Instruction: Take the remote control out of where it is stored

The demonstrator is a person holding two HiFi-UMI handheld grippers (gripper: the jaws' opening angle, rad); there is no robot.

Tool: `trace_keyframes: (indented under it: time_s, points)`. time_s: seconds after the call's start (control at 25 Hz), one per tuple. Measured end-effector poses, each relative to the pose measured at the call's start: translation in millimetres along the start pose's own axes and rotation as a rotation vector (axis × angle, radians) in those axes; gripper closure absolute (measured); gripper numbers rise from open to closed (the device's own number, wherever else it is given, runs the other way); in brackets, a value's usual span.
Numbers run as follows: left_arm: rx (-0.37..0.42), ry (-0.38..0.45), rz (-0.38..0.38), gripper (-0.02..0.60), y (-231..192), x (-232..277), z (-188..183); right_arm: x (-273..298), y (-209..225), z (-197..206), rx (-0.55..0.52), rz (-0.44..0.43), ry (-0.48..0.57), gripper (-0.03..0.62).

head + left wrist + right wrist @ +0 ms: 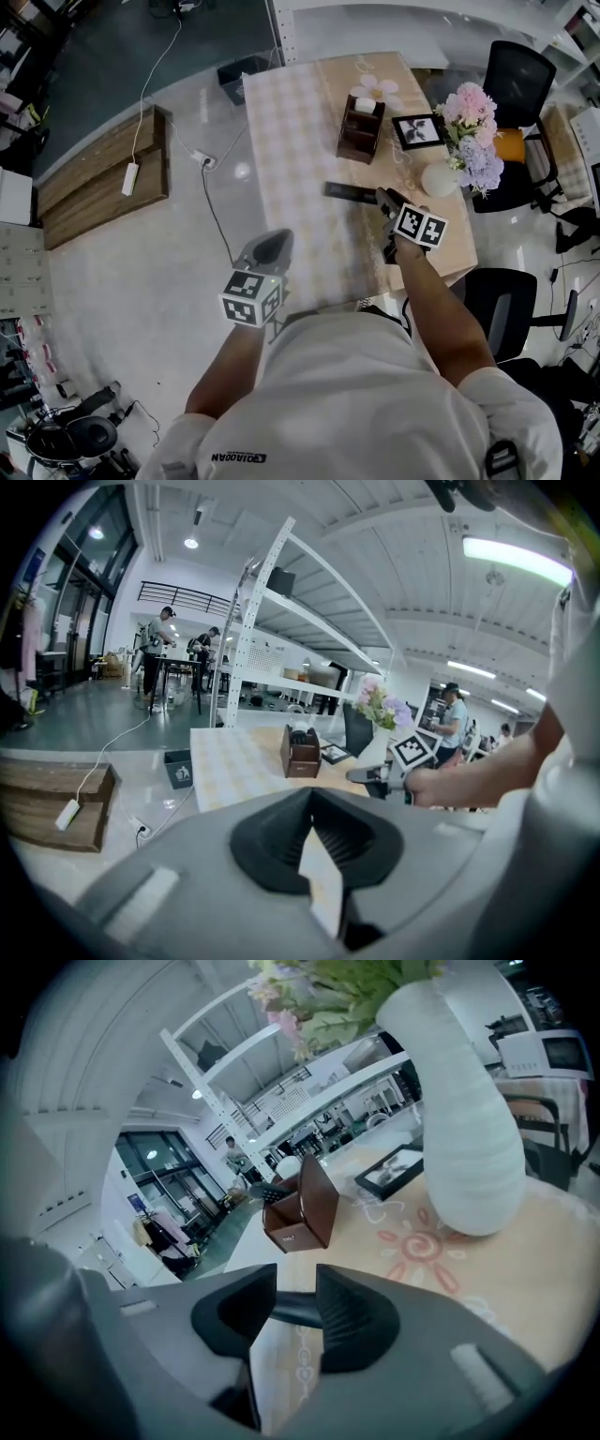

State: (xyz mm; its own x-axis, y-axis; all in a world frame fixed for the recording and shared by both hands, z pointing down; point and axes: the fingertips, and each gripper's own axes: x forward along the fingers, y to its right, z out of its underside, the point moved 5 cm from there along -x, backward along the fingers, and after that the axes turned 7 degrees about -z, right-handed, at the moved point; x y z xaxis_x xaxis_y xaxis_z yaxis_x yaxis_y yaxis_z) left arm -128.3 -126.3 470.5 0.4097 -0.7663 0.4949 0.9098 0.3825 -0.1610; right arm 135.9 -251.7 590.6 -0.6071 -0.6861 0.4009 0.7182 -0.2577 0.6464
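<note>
Nearest the person, the left gripper (312, 797) hangs off the near edge of the table with its jaws closed together on nothing, and it is best left parked there. Further out, over the long table with a checked and beige cloth (298, 141), the right gripper (295, 1283) has its jaws standing well apart with nothing pressed between the pads. The step in hand looks like letting go after the set-down. To do that well, keep the jaws wide and draw the gripper straight back along its own line. Lift it slightly so that neither tip drags the slim black remote control (349, 192) sideways or pushes it toward the white ceramic vase (459, 1129) on the right. The remote lies flat on the cloth just ahead of the right gripper's tips, running crosswise past the gap between them. Whether its near end touches a pad cannot be told. Beyond it, apart, stands the dark brown wooden storage box (359, 139), so the remote is already out of it.
</note>
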Motion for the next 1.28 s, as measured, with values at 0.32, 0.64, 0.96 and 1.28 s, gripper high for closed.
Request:
trace_keyframes:
  time_s: [0.32,0.64,0.96,1.28]
  points:
    - [0.001,0.06,0.036,0.578,13.2,-2.2,-15.8,-41.9,-70.4,-12.6,-0.193,-0.148,-0.036,0.589]
    - [0.002,0.098,0.08,0.578,26.3,-2.4,-28.8,-77.0,-127.7,-5.6,-0.373,-0.256,-0.031,0.589]
    - [0.034,0.094,0.092,0.578,27.6,-3.6,-29.9,-96.6,-137.8,17.5,-0.451,-0.244,-0.068,0.589]
    - [0.047,0.093,0.115,0.578,35.3,-5.7,-30.7,-100.4,-133.8,14.4,-0.48,-0.211,-0.057,0.589]
